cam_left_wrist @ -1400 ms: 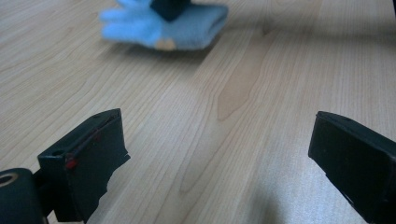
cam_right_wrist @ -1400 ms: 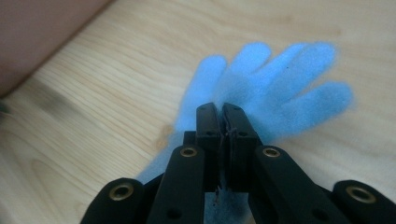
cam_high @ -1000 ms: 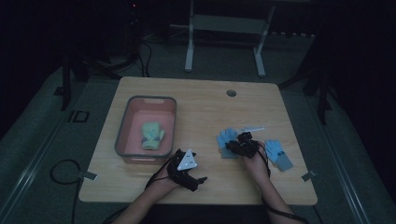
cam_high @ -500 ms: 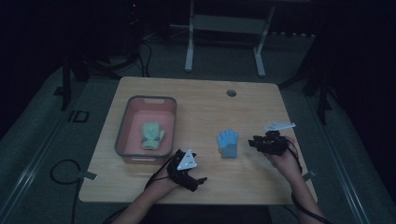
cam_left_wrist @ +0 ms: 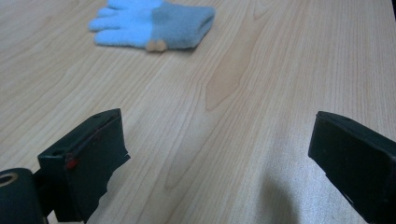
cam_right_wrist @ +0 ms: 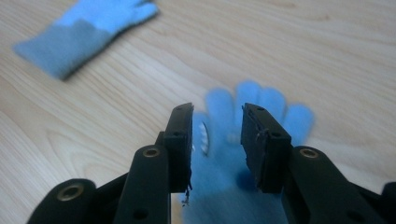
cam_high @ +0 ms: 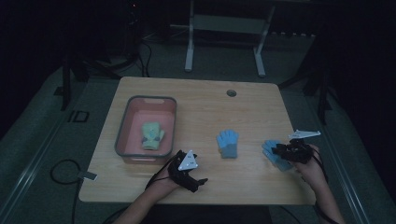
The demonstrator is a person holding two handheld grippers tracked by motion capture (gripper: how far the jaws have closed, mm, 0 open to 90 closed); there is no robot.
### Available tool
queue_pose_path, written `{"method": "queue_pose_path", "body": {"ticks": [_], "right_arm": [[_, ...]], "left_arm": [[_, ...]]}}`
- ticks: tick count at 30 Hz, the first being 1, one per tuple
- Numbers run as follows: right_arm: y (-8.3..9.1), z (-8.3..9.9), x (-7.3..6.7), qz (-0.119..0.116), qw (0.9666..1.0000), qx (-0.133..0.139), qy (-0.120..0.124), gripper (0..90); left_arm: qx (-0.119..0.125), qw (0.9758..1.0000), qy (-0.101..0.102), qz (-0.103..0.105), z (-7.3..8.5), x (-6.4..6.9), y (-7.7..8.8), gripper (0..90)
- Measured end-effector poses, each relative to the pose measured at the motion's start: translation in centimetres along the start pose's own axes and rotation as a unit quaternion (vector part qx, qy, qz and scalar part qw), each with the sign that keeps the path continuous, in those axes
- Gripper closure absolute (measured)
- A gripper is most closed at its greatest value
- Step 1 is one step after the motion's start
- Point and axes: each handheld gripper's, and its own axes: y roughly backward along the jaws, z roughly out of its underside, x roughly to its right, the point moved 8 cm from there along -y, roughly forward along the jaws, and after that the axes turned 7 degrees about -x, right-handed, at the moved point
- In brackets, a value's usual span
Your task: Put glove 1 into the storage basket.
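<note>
A blue glove with a grey cuff (cam_high: 228, 143) lies flat at the middle of the wooden table (cam_high: 201, 112). It also shows far off in the left gripper view (cam_left_wrist: 154, 23) and the right gripper view (cam_right_wrist: 84, 32). A second blue glove (cam_high: 271, 149) lies at the right. My right gripper (cam_high: 280, 151) hangs just over its cuff; its jaws (cam_right_wrist: 217, 140) have just been opening and stand a little apart, with the glove (cam_right_wrist: 261, 105) beneath them, not pinched. My left gripper (cam_high: 195, 179) rests near the front edge, wide open (cam_left_wrist: 217, 154) on bare wood. A green glove (cam_high: 152, 135) lies in the pink bin (cam_high: 122, 135).
The bin stands at the table's left. A round cable hole (cam_high: 231, 93) sits near the far edge. Metal stand legs (cam_high: 189, 51) rise behind the table, and a cable (cam_high: 60, 170) loops on the floor at the left.
My right gripper has moved right from the middle glove to the right-hand glove, leaving the middle glove flat on the table. The left gripper has stayed put.
</note>
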Motion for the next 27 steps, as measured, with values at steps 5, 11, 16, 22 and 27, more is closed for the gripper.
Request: {"method": "queue_pose_path", "body": {"ticks": [5, 11, 16, 22, 27], "right_arm": [[-0.5, 1.0, 0.4, 0.001, 0.9998, -0.018, 0.013, 61.3], [-1.8, 2.1, 1.1, 0.015, 0.9994, -0.029, 0.014, 61.7], [-1.8, 2.3, 1.1, 0.028, 0.9994, -0.021, -0.005, 75.6], [-1.8, 2.2, 1.0, 0.047, 0.9983, -0.015, -0.033, 83.9], [-0.3, 0.1, -0.5, 0.062, 0.9946, 0.021, -0.08, 85.2]], "left_arm": [[0.007, 1.0, 0.001, 0.0, -0.1, 0.0, 0.1, 4.2], [0.005, 1.0, -0.002, 0.0, -0.1, 0.1, 0.1, 4.2], [0.01, 0.9999, 0.001, 0.004, -0.1, 0.1, 0.1, 4.2], [0.01, 0.9999, 0.0, 0.004, -0.2, 0.1, 0.1, 4.2], [0.018, 0.9998, 0.001, 0.006, -0.3, 0.0, 0.3, 4.2]]}}
